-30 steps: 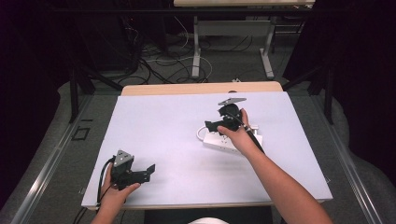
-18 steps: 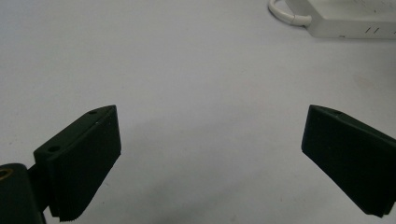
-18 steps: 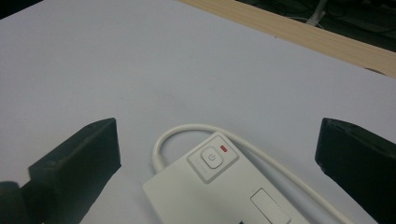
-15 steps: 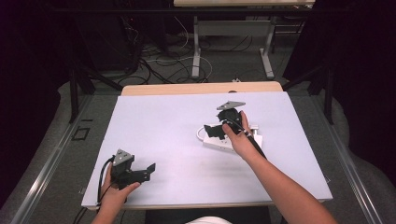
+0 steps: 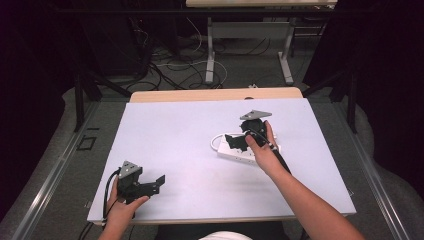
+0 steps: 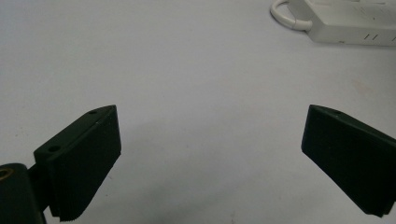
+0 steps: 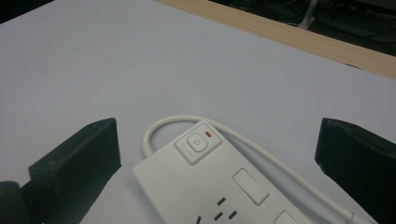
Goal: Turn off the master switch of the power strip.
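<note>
A: The right gripper (image 5: 239, 141) hangs over the white power strip (image 5: 241, 150), jaws spread wide and holding nothing. In the right gripper view the strip's switch end, with its round power button (image 7: 196, 142) and a small red lamp (image 7: 208, 135) just beside it, sits between the two jaws.

B: And the strip itself?

A: It lies flat on the white table (image 5: 190, 130), on the right half, with its cable (image 7: 243, 140) looping out from the switch end and running back along the strip's far side. The left gripper (image 5: 150, 184) is well apart from the strip, near the table's front edge, also fully released.

B: So what could go wrong?

A: I'd judge the cable is the main worry. If the jaws close across the switch end, the far jaw may catch the loop against the casing, so the grip lands on cable and slips.

B: Anything else?

A: A jaw dragging over the button could toggle it. The casing also looks smooth and lies unrestrained, so an off-centre squeeze may pivot it on the table. And nothing steadies the strip's other end while the left gripper rests so far off.
</note>
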`<action>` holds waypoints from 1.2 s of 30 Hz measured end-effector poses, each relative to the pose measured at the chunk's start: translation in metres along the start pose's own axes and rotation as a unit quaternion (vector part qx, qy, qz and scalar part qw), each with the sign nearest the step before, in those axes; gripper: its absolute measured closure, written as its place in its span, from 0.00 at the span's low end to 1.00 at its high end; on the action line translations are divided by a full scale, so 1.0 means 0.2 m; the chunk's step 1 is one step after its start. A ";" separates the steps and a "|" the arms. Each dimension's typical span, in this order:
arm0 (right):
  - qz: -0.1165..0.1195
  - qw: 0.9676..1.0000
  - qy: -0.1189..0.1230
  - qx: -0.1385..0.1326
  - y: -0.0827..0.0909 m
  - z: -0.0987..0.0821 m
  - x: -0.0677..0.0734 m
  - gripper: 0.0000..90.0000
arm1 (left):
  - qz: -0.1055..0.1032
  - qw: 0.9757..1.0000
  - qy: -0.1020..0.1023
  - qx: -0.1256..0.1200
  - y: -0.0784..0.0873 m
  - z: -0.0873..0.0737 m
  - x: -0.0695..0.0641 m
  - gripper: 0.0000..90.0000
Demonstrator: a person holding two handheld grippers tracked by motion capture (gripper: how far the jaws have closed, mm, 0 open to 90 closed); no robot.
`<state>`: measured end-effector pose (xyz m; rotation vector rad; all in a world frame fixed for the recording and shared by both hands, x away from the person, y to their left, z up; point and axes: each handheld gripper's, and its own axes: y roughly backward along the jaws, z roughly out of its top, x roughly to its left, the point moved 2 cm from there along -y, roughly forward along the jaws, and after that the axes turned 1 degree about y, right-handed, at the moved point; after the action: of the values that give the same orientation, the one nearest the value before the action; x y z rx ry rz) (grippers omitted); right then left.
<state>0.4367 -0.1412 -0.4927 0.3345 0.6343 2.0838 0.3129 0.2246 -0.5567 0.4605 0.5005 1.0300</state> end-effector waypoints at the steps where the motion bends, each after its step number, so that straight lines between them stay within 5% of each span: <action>1: -0.003 1.000 0.000 0.001 0.01 -0.01 0.00 0.00 | 0.001 1.000 0.000 0.000 0.00 0.00 0.00 0.06; 12: -0.006 1.000 -0.016 -0.011 0.13 -0.08 -0.06 0.00 | 0.005 1.000 -0.001 -0.002 0.02 0.00 0.01 0.06; 36: -0.018 0.999 -0.012 -0.024 0.42 -0.33 -0.14 0.00 | 0.010 1.000 0.005 -0.018 0.02 0.00 0.01 0.00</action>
<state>0.3642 -0.2243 -0.5000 0.3191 0.5708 2.0539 0.3112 0.2284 -0.5549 0.4289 0.4868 1.0594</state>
